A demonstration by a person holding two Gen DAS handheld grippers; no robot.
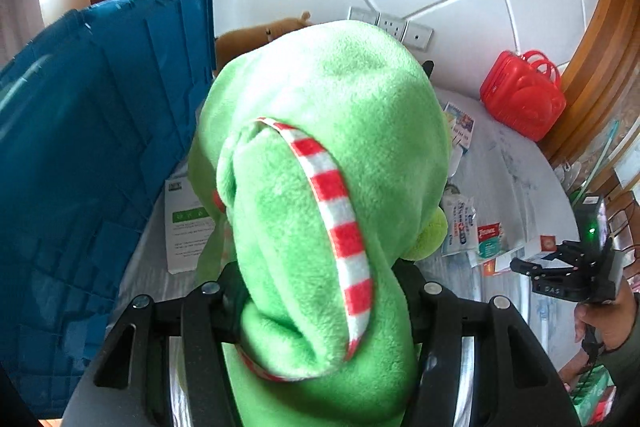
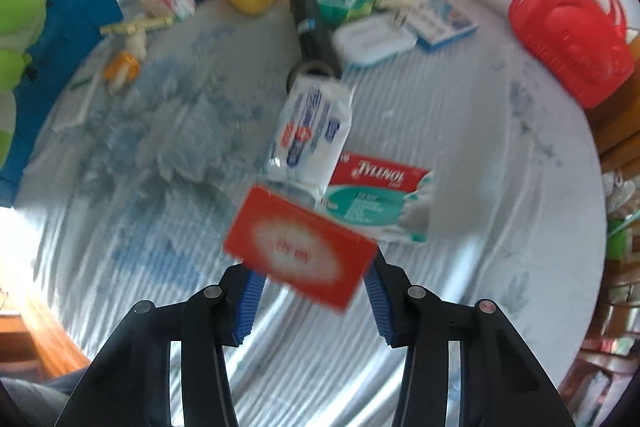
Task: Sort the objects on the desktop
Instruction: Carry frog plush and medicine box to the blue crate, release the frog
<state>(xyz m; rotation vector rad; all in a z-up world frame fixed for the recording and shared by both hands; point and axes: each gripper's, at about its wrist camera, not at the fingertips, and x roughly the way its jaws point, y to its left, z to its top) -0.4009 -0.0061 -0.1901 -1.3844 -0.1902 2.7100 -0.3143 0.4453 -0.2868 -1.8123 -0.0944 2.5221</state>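
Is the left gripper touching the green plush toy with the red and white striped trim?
Touching: in the left wrist view, the left gripper clamps the green plush toy.

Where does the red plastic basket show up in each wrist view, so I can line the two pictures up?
Left wrist view: the red plastic basket sits upper right, against the wall at the table's far edge, right of the green plush toy.
Right wrist view: the red plastic basket is upper right again, at the table's far right edge.
Shared landmark: the Tylenol box lies flat on the striped cloth in both.
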